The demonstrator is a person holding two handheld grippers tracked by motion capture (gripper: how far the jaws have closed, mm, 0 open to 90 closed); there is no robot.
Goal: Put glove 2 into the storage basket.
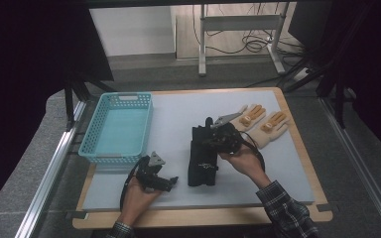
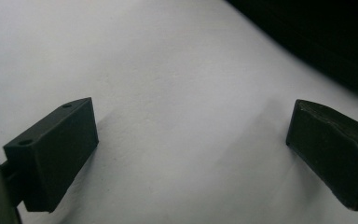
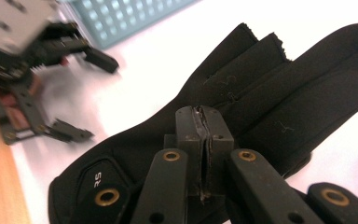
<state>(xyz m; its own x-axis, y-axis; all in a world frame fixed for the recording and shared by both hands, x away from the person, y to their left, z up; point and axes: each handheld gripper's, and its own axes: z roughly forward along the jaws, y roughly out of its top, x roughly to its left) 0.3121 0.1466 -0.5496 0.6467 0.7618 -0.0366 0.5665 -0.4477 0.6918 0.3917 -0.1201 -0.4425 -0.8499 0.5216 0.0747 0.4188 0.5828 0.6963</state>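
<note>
**Black glove gripped and carried, basket waiting at the left**

At the far left of the tabletop point(image 1: 178, 106), a turquoise basket point(image 1: 117, 127) is seen, with nothing visible inside it. Just beside its near edge, the left gripper point(image 1: 170, 180) is rested low over the surface; its fingers point(image 2: 56, 154) are spread wide, and nothing is held between them.

Near the middle, 1 black glove point(image 3: 279, 88) is found, pinched by the right gripper point(image 3: 205, 122), whose fingers are clenched together on a fold of the fabric around the back of the hand. In the high view the glove hangs from the right gripper as a dark upright shape at the centre of the tabletop, and whether its lower end touches the surface cannot be told. Farther right, 2 tan gloves point(image 1: 263, 124) are laid side by side near the far right corner, untouched.

The step in hand is judged to be the transfer of the black glove, probably towards the basket. For the next move, the glove would have to be carried left over the basket rim and kept clear of the left gripper before the grip is released.
</note>
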